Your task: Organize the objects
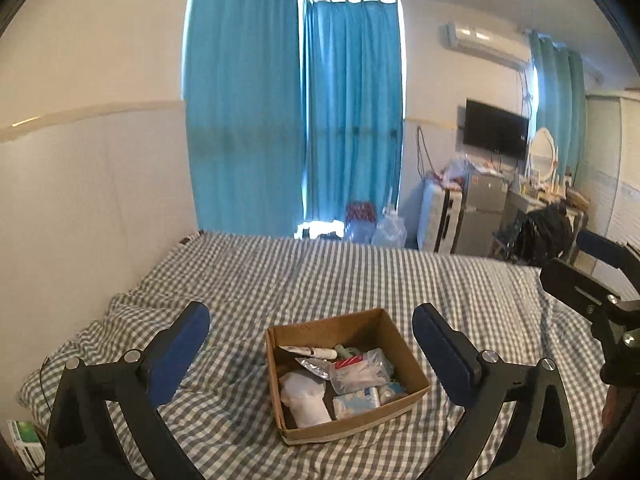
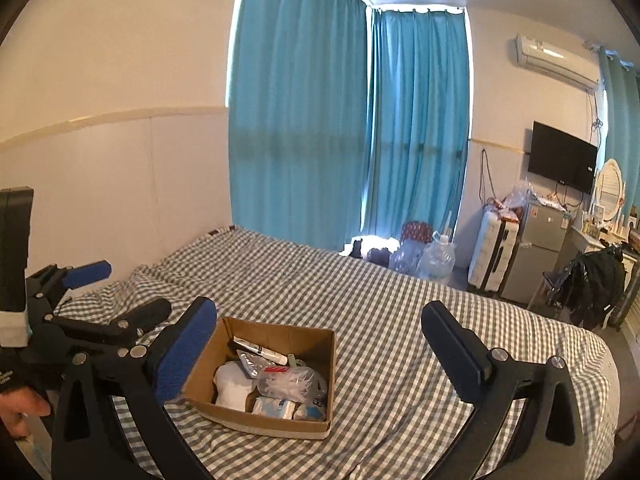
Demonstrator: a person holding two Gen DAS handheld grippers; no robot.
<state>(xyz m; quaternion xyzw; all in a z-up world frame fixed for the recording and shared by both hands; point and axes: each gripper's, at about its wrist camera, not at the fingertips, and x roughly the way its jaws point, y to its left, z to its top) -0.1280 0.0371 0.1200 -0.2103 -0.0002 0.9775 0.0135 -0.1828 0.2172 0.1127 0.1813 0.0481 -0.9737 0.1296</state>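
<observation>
A brown cardboard box sits on the checked bed; it also shows in the right wrist view. It holds a white tube, a blister pack, a clear bag of small white items, white cloth and a blue-white packet. My left gripper is open and empty above the box's near side. My right gripper is open and empty, just right of the box. The left gripper shows at the left of the right wrist view.
The grey-white checked bedsheet covers the bed, rumpled at the left. A white wall runs along the left. Blue curtains hang beyond the bed. Water bottles, a suitcase, a small fridge and a chair with a black bag stand at the right.
</observation>
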